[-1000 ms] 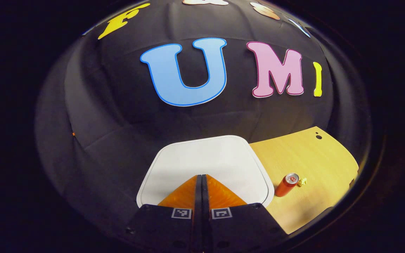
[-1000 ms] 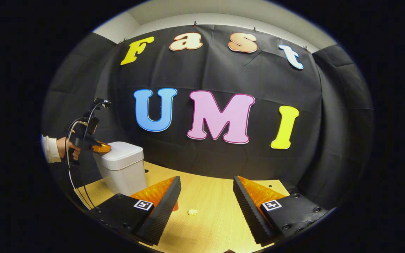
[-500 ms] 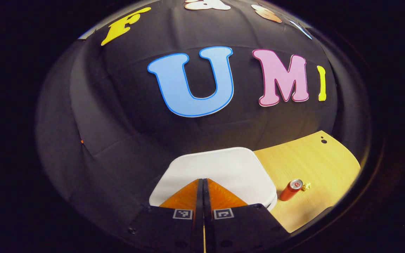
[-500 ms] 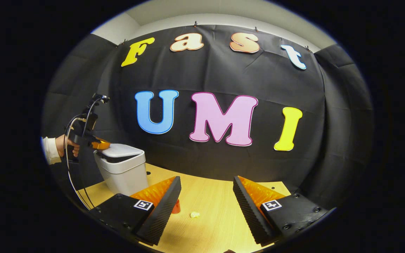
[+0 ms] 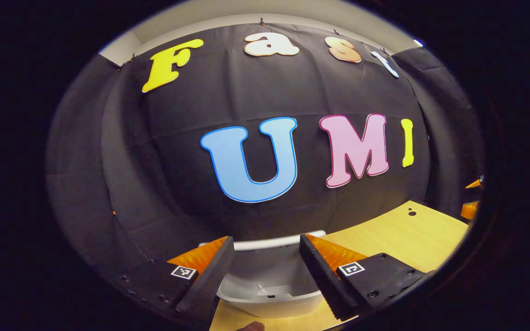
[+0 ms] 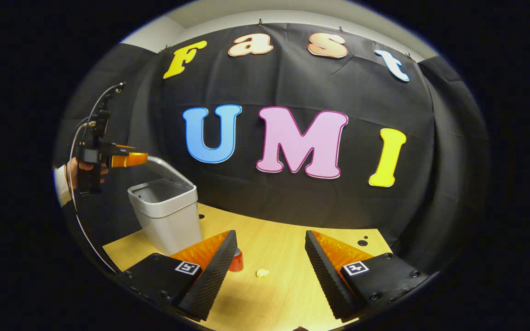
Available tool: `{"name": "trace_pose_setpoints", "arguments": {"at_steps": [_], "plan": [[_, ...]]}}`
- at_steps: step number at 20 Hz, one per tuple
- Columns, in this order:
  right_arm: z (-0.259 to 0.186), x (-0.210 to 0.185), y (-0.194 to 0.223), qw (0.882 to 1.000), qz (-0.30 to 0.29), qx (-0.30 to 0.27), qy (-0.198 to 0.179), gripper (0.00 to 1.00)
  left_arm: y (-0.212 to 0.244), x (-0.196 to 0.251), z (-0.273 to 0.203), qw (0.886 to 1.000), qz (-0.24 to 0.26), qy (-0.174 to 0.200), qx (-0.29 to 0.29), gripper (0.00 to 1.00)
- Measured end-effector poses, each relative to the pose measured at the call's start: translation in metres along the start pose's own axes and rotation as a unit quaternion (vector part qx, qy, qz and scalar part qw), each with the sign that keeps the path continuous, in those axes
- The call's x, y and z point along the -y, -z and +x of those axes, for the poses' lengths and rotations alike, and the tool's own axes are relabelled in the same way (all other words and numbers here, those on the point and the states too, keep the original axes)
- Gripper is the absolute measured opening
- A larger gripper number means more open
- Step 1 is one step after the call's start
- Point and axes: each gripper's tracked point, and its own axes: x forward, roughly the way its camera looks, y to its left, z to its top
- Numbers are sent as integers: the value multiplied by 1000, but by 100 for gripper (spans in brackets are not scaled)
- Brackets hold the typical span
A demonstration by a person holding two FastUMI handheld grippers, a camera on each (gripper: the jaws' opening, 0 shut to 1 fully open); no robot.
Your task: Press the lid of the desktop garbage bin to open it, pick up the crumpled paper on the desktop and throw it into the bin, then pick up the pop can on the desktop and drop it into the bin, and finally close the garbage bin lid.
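Bin [image 6: 167, 216] lid [image 6: 166, 166] up — left tool [image 5: 265, 269] gaping above it (clear of rim); right tool [image 6: 267, 264] wide, framing crumpled paper [image 6: 262, 273] for pickup.

Bins: you have one garbage bin [image 6: 166, 216] on the desk, lid [image 6: 168, 166] up.
Cans: one pop can [image 6: 236, 260], partly hidden behind a finger.
Paper: one crumpled paper [image 6: 262, 273].
Grippers: two, the left gripper [image 6: 127, 159] and the right gripper [image 6: 269, 262].
Hands: you can count one hand [image 6: 83, 168].
Tables: one wooden desktop [image 6: 283, 248].
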Motion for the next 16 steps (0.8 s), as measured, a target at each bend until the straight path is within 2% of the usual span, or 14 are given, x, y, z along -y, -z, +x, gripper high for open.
{"name": "trace_pose_setpoints", "arguments": {"at_steps": [3, 6, 8, 10, 12, 16], "plan": [[18, -5, 23, 999, -7, -40, -25, 96, -14, 8, -36, 1000, -2, 5, 22, 97], [36, -15, 56, 993, 6, -98, -60, 96, -21, 31, -81, 998, -38, 37, 40, 96], [53, -23, 76, 989, 17, -127, -77, 96, -14, 29, -107, 997, -56, 29, 42, 96], [74, -25, 100, 983, 2, -162, -87, 96, -5, 34, -131, 997, -62, 26, 38, 96], [94, -25, 130, 976, 6, -197, -96, 96, 0, 21, -157, 997, -60, 2, 42, 96], [137, -28, 192, 957, -11, -272, -103, 98, 19, 1, -203, 995, -72, -66, 15, 96]]}}
